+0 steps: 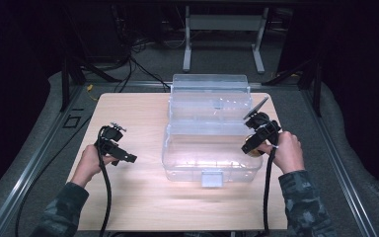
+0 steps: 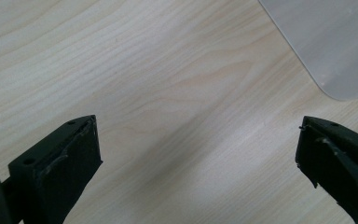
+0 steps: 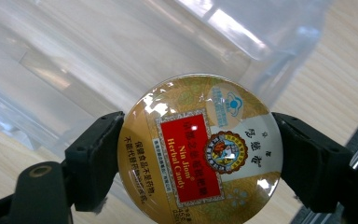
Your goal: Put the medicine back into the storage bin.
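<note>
Pale wood worktop [image 1: 138, 197], grain lengthwise. Grey floor mat [image 1: 44, 128] around it. White desk frame [image 1: 224, 29] at rear. Black cables [image 1: 138, 64] on floor behind worktop. Dark surroundings.

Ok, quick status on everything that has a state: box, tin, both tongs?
Clear plastic box: lid open, tilted back, nothing seen inside.
Candy tin: lid on, held above the box's right edge.
Right tongs: clamped on the tin's sides.
Left tongs: open, holding nothing, over bare table.
</note>
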A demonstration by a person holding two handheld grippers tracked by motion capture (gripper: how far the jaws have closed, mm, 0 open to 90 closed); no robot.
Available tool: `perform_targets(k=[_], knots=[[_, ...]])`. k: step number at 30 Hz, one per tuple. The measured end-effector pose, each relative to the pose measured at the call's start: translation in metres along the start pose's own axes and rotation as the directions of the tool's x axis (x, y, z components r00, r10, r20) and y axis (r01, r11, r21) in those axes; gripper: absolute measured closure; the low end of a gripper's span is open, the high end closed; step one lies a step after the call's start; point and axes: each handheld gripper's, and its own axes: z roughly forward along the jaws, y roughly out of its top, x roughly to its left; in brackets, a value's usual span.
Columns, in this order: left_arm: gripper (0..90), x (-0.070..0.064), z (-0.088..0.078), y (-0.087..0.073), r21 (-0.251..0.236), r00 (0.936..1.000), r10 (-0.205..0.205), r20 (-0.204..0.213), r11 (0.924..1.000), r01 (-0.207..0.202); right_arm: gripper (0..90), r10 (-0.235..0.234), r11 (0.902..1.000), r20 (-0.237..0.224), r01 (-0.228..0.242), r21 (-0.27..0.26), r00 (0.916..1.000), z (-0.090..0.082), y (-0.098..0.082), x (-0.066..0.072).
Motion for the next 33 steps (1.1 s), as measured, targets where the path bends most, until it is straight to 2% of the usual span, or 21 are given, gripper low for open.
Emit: perform_targets(k=[3, 7, 8, 11, 16, 25, 26, 27, 31, 33], knots=[[0.1, 0.001, 0.0, 0.0, 0.008, 1.0, 0.003, -0.006, 1.0, -0.003, 20.1, -0.009, 0.9998, 0.002, 0.009, 0.015, 1.0, 0.009, 0.004, 0.007], [0.2, 0.0, -0.003, 0.0, 0.001, 1.0, 0.002, -0.008, 1.0, -0.002, 20.1, -0.017, 0.9997, -0.032, 0.018, 0.019, 0.9993, 0.018, 0.007, 0.011], [0.2, 0.0, -0.003, -0.001, 0.0, 1.0, 0.003, -0.009, 1.0, -0.003, 20.1, -0.011, 0.9996, -0.028, 0.012, 0.027, 0.9995, 0.019, 0.008, 0.014], [0.2, 0.001, -0.002, -0.002, 0.005, 1.0, 0.001, -0.008, 1.0, -0.001, 20.0, -0.028, 0.9986, -0.035, 0.03, 0.044, 0.999, 0.026, 0.009, 0.015], [0.4, 0.002, 0.0, -0.002, 0.007, 1.0, 0.003, -0.008, 1.0, -0.003, 20.1, -0.029, 0.9977, -0.047, 0.032, 0.061, 0.9985, 0.032, 0.008, 0.016], [0.5, 0.001, 0.004, -0.003, 0.011, 1.0, -0.002, -0.006, 0.9999, 0.002, 20.0, -0.009, 0.9966, -0.053, 0.013, 0.081, 0.9985, 0.039, 0.001, 0.013], [0.5, 0.001, 0.004, -0.003, 0.014, 1.0, -0.003, -0.008, 0.9999, 0.003, 20.0, -0.013, 0.9937, -0.053, 0.018, 0.11, 0.9985, 0.037, 0.002, 0.013], [0.5, 0.001, 0.004, -0.003, 0.02, 0.9999, 0.008, -0.008, 0.9998, -0.007, 20.0, -0.009, 0.9966, -0.052, 0.013, 0.082, 0.9986, 0.039, 0.0, 0.014], [0.5, 0.0, 0.003, -0.002, 0.018, 0.9999, 0.007, -0.012, 0.9998, -0.007, 19.9, -0.012, 0.9962, -0.04, 0.015, 0.086, 0.9991, 0.04, -0.001, 0.014], [0.5, 0.0, 0.003, -0.002, 0.016, 0.9999, 0.003, -0.014, 0.9999, -0.003, 19.9, -0.004, 0.9964, -0.053, 0.009, 0.084, 0.9986, 0.04, -0.001, 0.013]])
